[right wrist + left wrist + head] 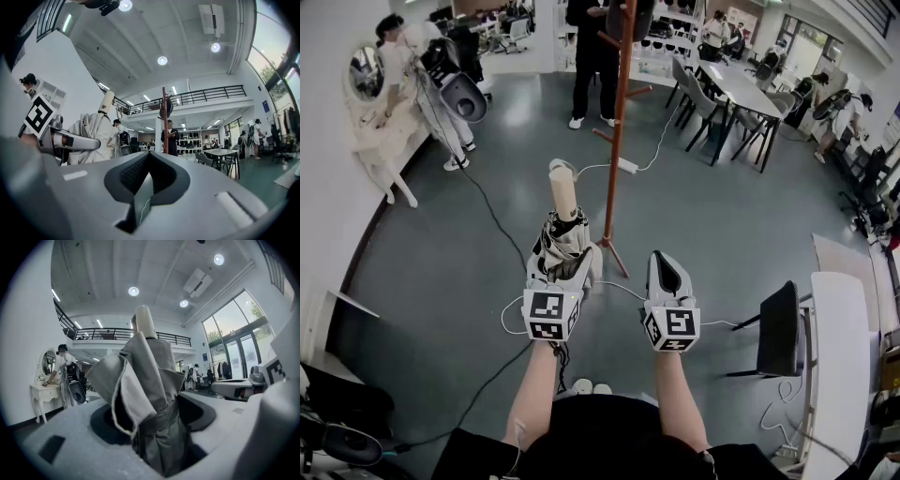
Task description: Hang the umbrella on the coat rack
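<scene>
The umbrella [561,234] was folded up and stood in my left gripper [568,265], which squeezed its cloth middle so it would not slip. I held it with the handle [563,192] pointing up and away from the gripper, so its little loop [566,167] could go over a peg, I think. The coat rack [620,141] stood ahead of that gripper, a bit to its right, not touching. My right gripper [667,274] waited beside it, closed tight and empty.
</scene>
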Motion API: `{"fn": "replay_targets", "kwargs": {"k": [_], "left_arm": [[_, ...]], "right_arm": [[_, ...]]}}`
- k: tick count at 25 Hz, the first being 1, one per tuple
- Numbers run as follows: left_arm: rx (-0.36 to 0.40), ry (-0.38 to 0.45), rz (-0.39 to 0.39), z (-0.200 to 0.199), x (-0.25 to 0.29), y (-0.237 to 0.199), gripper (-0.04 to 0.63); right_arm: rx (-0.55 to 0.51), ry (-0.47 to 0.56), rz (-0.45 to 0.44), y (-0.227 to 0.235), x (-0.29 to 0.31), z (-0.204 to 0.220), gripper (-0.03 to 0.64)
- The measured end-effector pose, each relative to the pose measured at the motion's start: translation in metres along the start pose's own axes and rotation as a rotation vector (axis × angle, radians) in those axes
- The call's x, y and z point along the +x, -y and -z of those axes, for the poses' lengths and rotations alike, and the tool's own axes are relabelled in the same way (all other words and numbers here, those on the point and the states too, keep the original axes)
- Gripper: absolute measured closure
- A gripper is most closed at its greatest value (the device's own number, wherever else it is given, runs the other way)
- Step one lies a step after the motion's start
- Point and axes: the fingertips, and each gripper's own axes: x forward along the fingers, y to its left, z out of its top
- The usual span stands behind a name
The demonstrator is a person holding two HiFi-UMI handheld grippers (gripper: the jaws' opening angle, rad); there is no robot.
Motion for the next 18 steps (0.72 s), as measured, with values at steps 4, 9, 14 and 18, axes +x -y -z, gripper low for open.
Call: {"fn": "replay_targets", "kwargs": {"k": [4,9,14,18], "left_arm": [[-0.006,0.003,-0.003,-0.0049,0.0029,-0.0034,0.299],[-0.004,-0.004,0.002,-0.0035,0.003,-0.0038,0.299],[-0.004,-0.011,0.008,0.0013,0.0032,-0.005,0.299],[-0.005,-0.016,0.02,0.0027,0.0051,-0.0059,0.299]], "right_arm": [[0.002,-0.007,-0.002,0.0007,0.0043,-0.0026,0.611],[0.006,-0.008,-0.005,-0.0013,0.0055,-0.0024,0.611],[0.007,-0.006,-0.008,-0.005,0.0072,0.0006,0.611],[0.027,0.007,0.0,-0.0034,0.0086,0.0,0.609]]}}
